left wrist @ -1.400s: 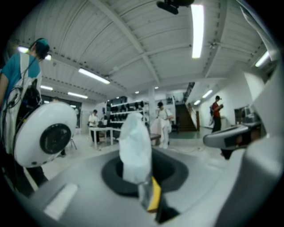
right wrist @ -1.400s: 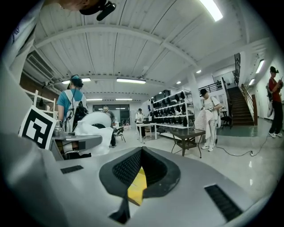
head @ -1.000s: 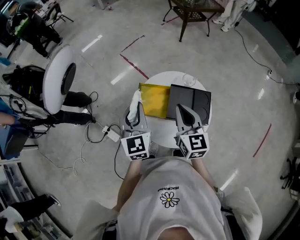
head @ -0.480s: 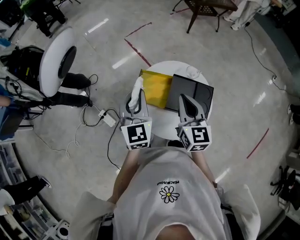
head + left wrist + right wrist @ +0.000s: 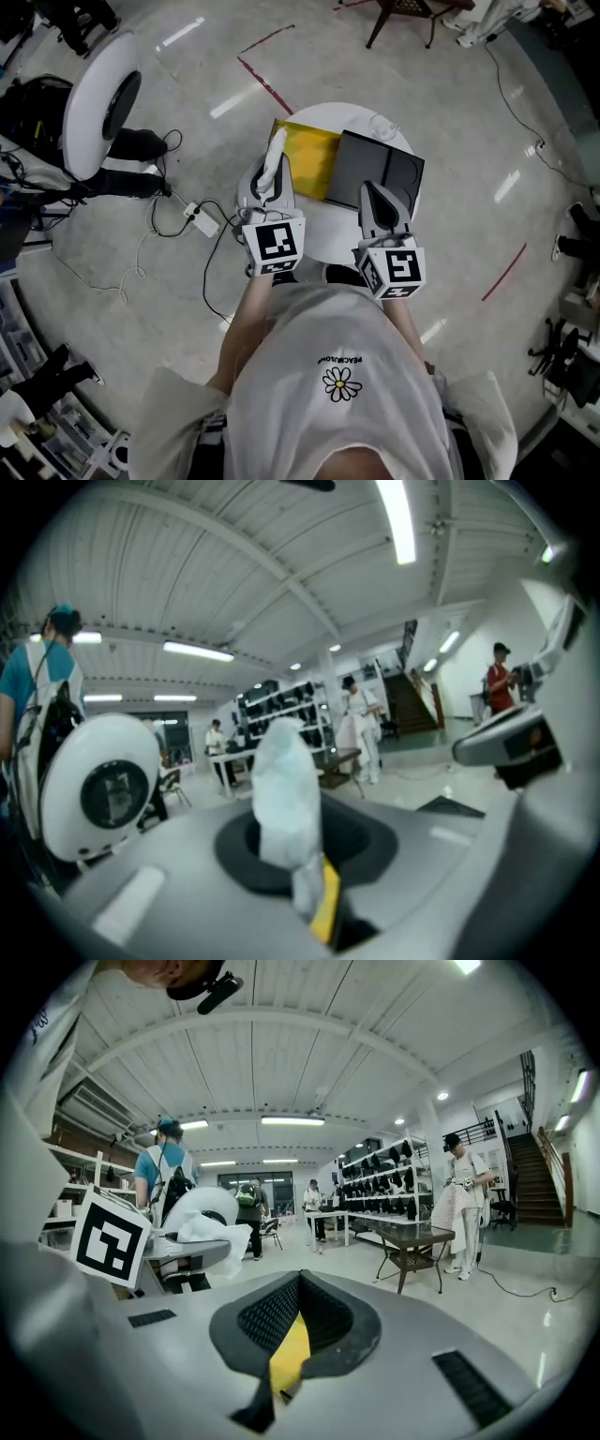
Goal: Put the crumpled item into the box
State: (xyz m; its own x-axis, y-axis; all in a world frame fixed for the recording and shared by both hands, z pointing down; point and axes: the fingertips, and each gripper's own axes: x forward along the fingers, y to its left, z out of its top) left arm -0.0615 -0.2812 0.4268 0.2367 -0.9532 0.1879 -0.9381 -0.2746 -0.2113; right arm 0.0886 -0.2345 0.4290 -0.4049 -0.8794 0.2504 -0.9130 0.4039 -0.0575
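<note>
The left gripper has its jaws pinched tight on a crumpled white item, which stands upright out of the grip like a twist of tissue. Nothing sits between the jaws of the right gripper, which are pressed together.

From above, the left gripper holds the crumpled white item in the air over the left edge of a round white table. The item overlaps the left edge of a yellow box and is not inside it. The box lies on the far left part of the table. A dark grey flat case lies just beside it on the right; whether the two are joined cannot be told. The right gripper hovers over the case's near edge, well apart from the left one, and both point away from the person. Each gripper carries a black-and-white marker cube at its rear, close to the person's white T-shirt, which bears a daisy print.

On the grey floor beyond the table's left edge lie a white power strip with trailing cables and a large white disc on a stand. Red tape lines mark the floor past the table's far edge. Both gripper views show a bright hall with shelving and several people standing in the distance.
</note>
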